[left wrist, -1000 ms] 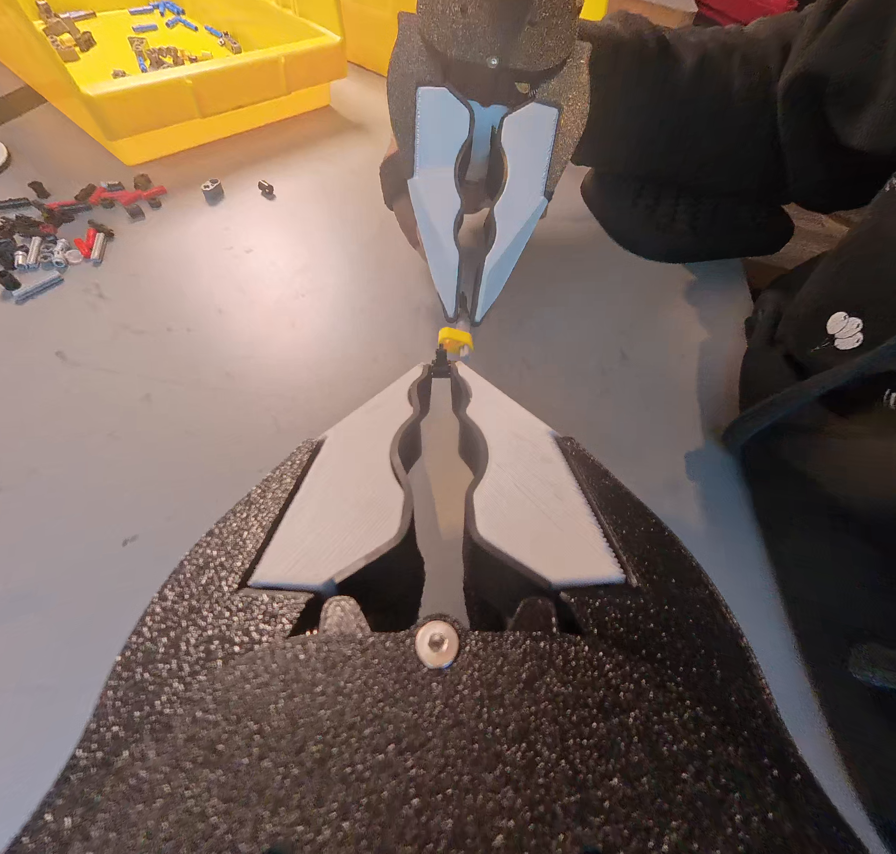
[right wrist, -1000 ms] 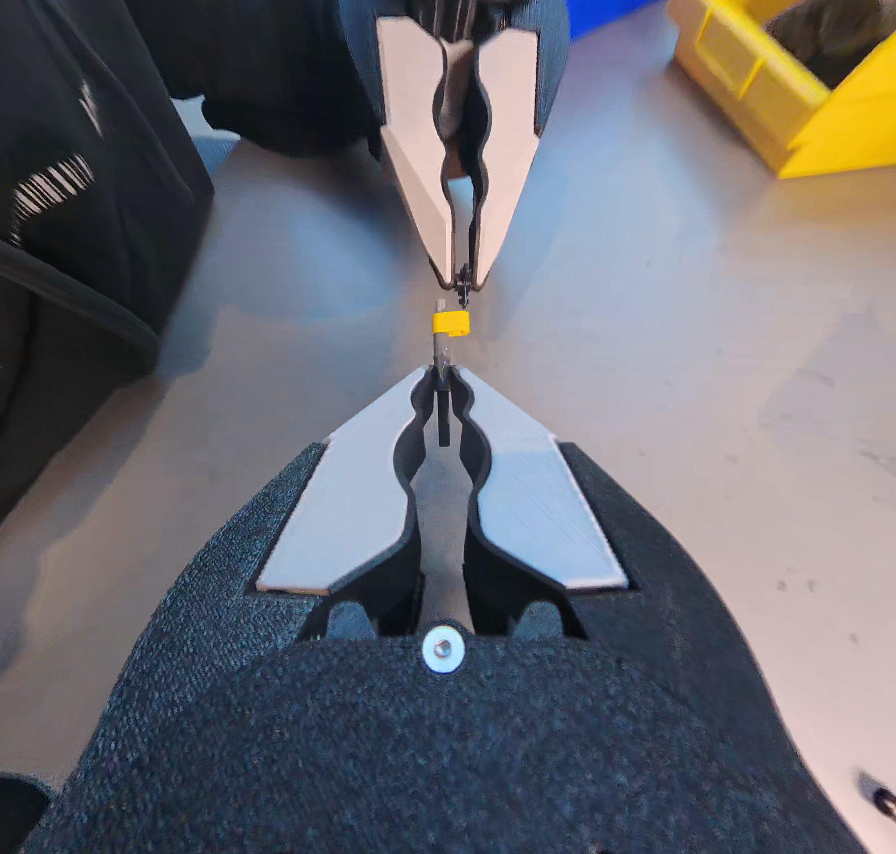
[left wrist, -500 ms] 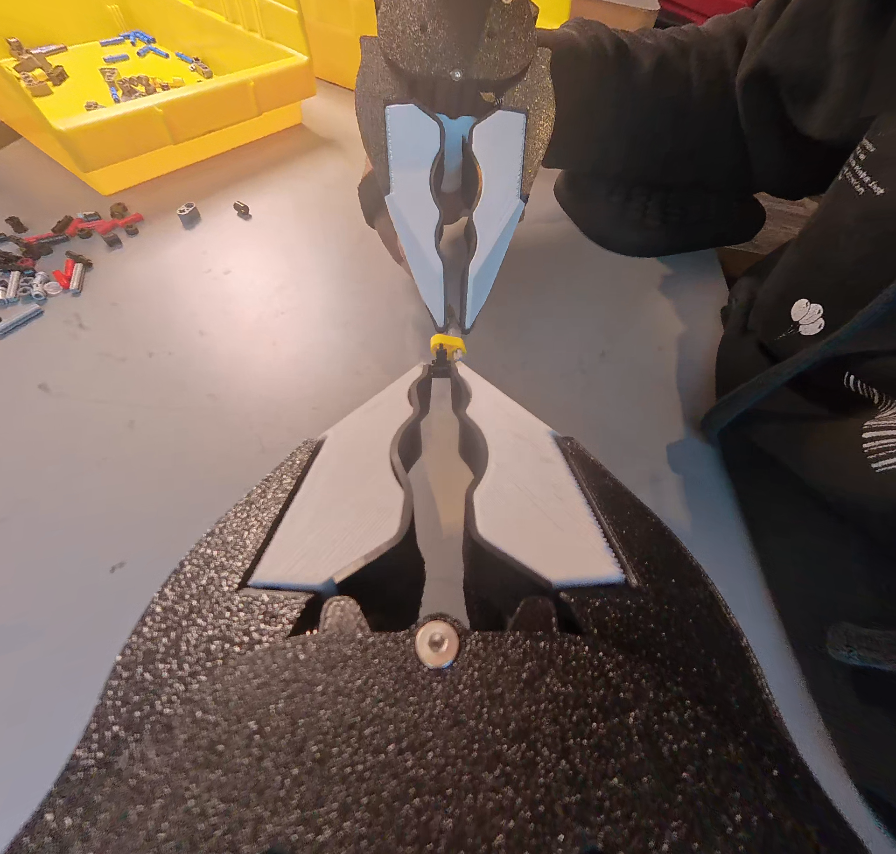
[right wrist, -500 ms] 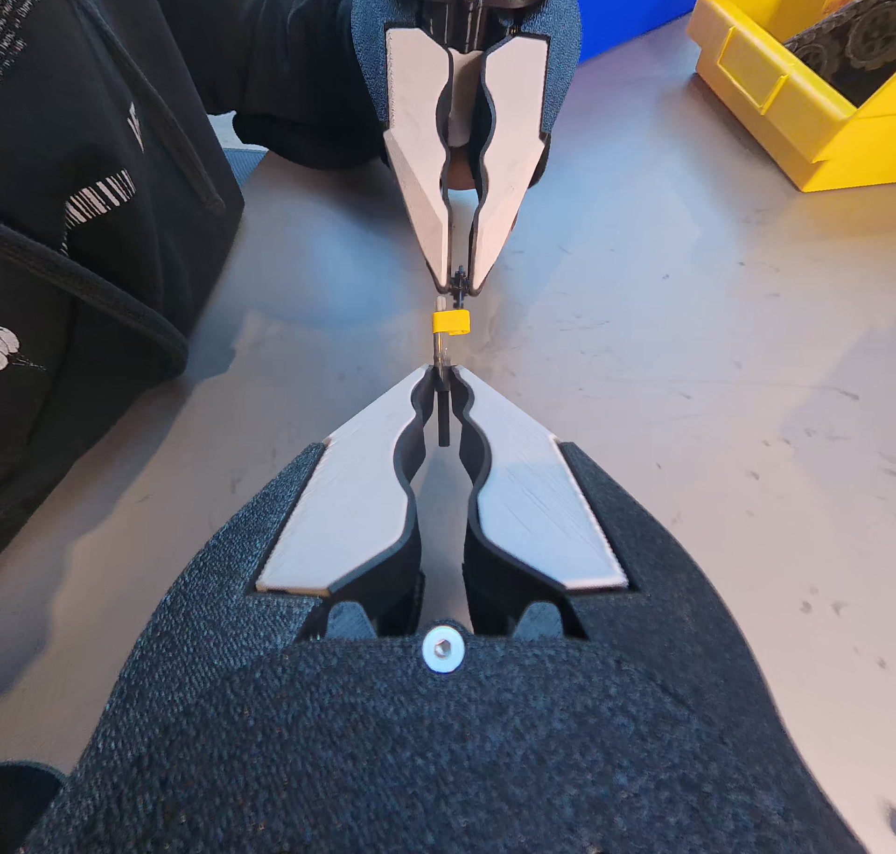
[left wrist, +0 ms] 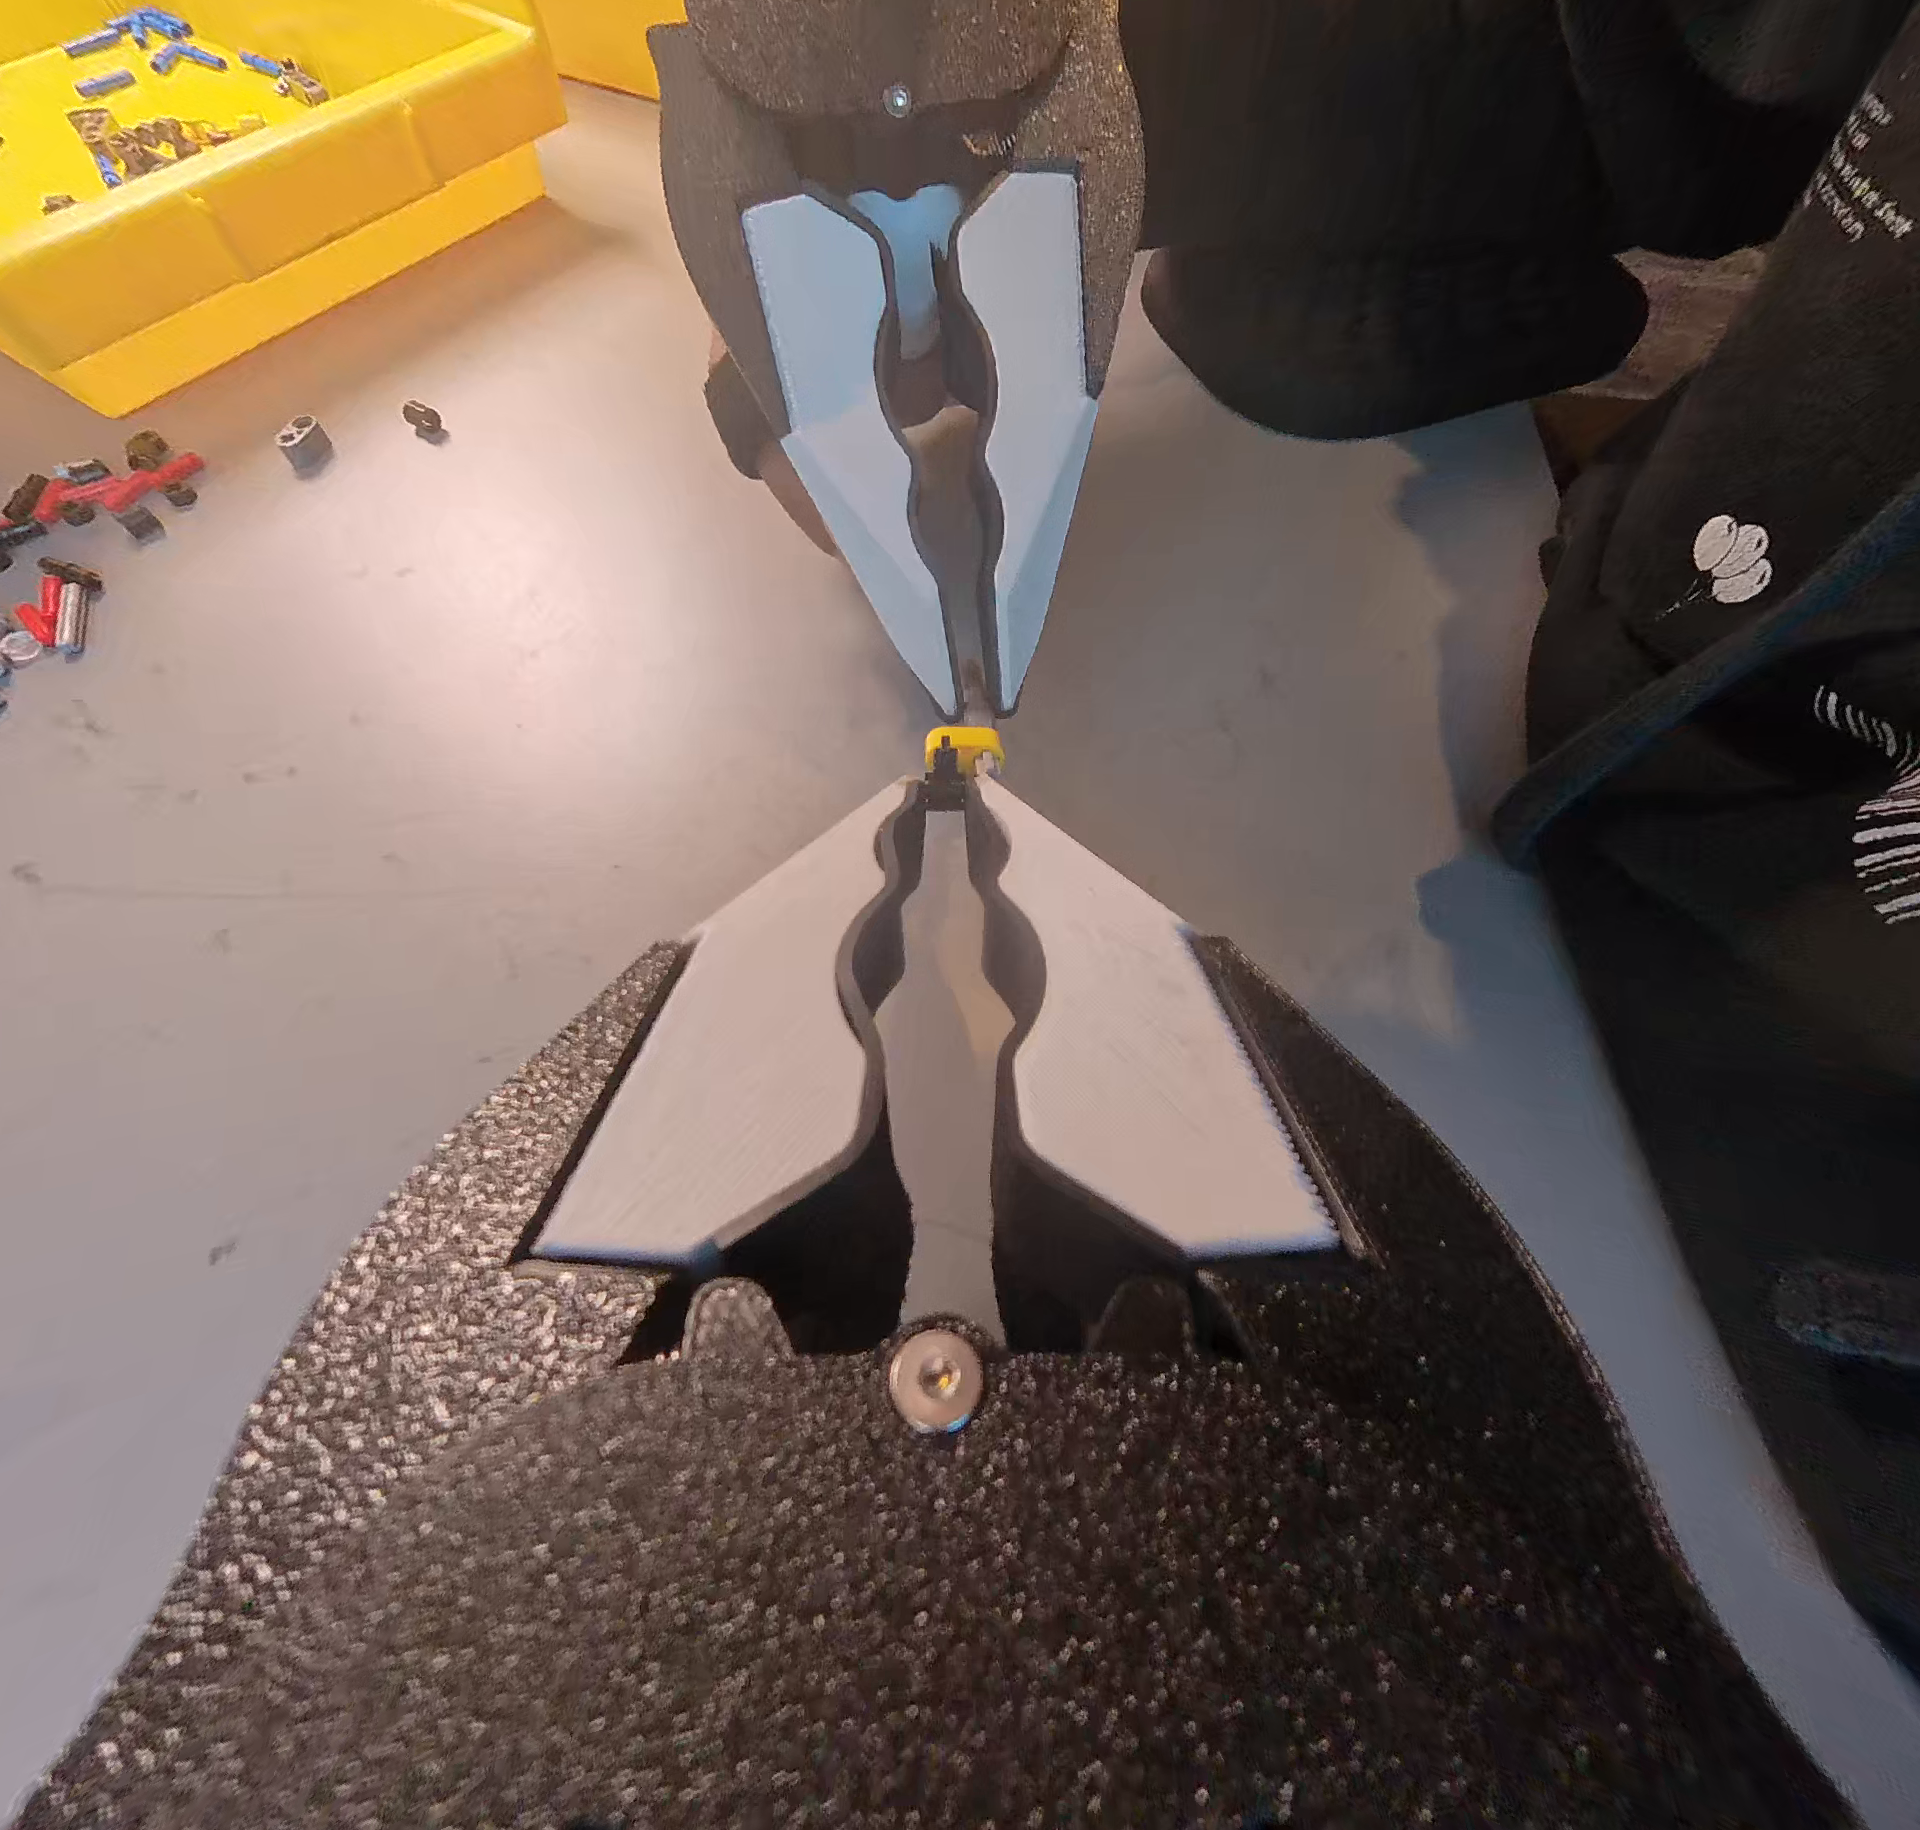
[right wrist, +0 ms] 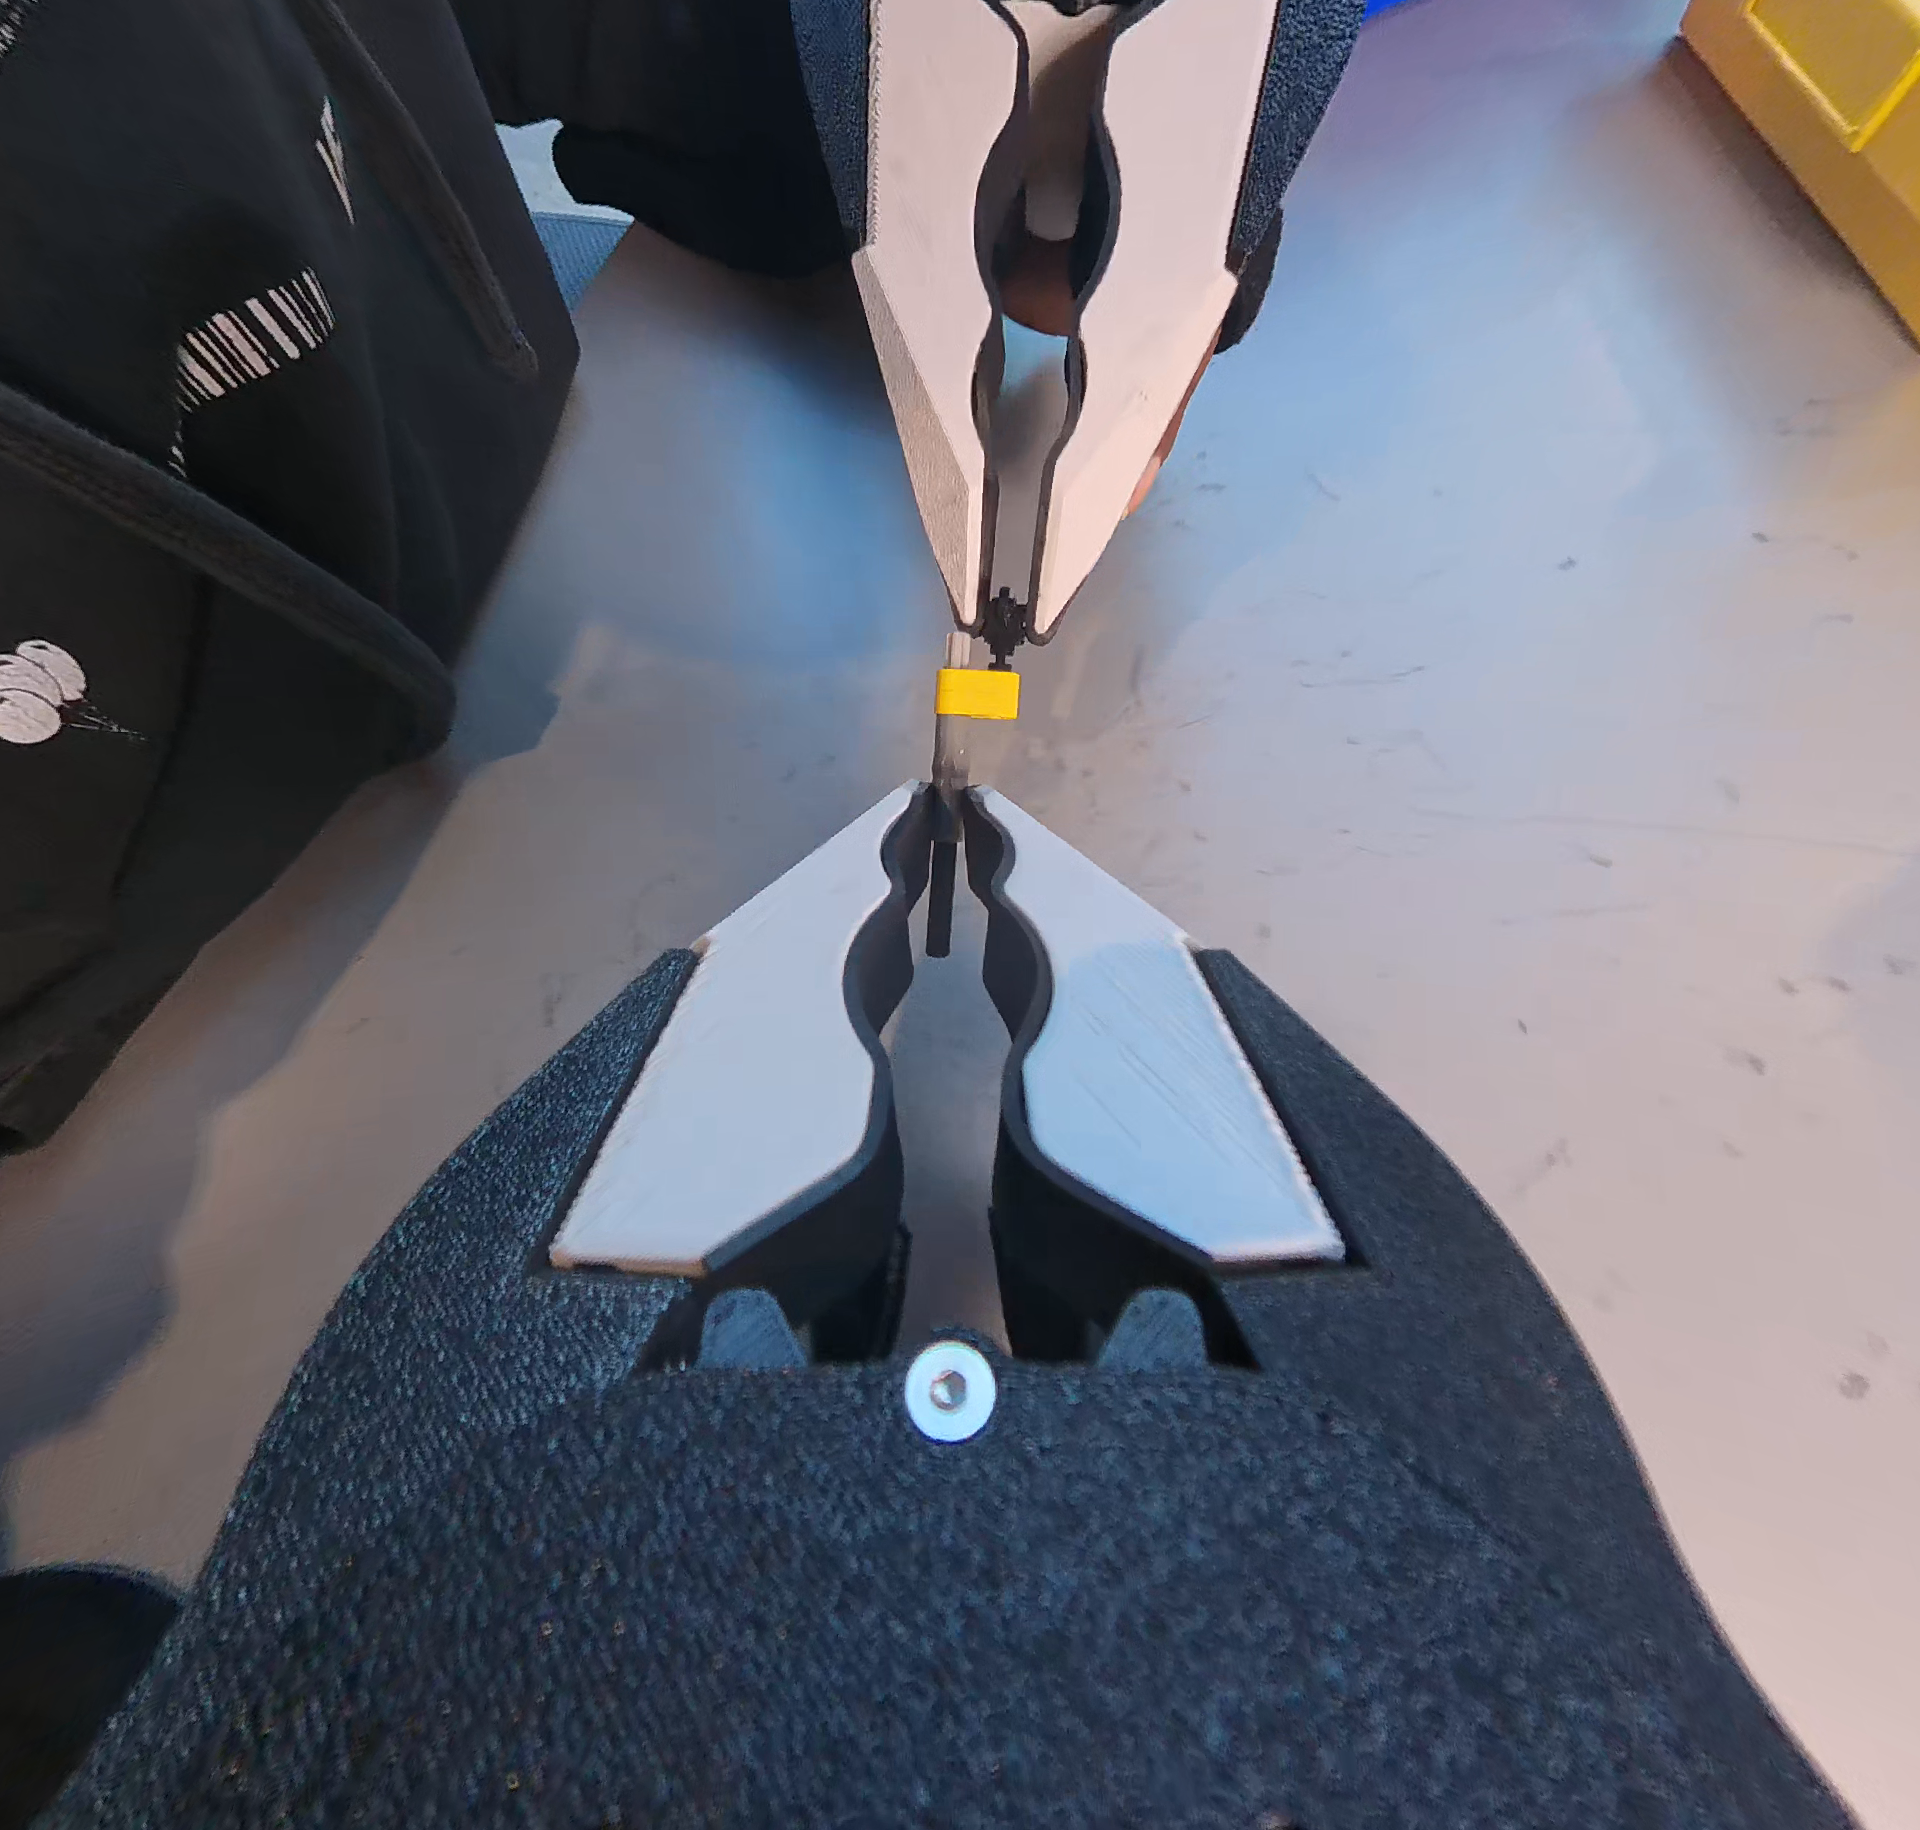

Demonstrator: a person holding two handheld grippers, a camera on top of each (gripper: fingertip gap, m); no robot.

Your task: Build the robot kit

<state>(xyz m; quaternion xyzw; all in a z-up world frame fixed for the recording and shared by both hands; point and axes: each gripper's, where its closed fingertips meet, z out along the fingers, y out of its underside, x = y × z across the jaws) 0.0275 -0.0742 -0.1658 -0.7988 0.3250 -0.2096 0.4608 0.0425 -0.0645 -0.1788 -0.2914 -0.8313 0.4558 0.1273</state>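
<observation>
My right gripper (right wrist: 945,791) is shut on a thin dark grey axle (right wrist: 938,881). The axle runs through a small yellow connector (right wrist: 977,692) just beyond the tips. My left gripper (left wrist: 943,795) is shut on a tiny black pin (left wrist: 943,770) and faces the right one tip to tip. In the right wrist view the left gripper (right wrist: 1003,627) comes down from the top, and its black pin (right wrist: 1003,619) sits just above the yellow connector, touching or nearly so. In the left wrist view the right gripper (left wrist: 975,715) and the yellow connector (left wrist: 961,739) sit just beyond my tips. Both are held above the grey table (left wrist: 416,845).
A yellow bin (left wrist: 260,170) with small blue and dark parts stands at the back left. Loose red, black and grey parts (left wrist: 94,502) lie on the table's left. A person's black sleeve and clothing (left wrist: 1714,741) fill the right. Another yellow bin (right wrist: 1818,87) shows in the right wrist view.
The two grippers have drawn closer together, each looming larger in the other's view. The black pin has closed in on the yellow connector. Both stay shut.
</observation>
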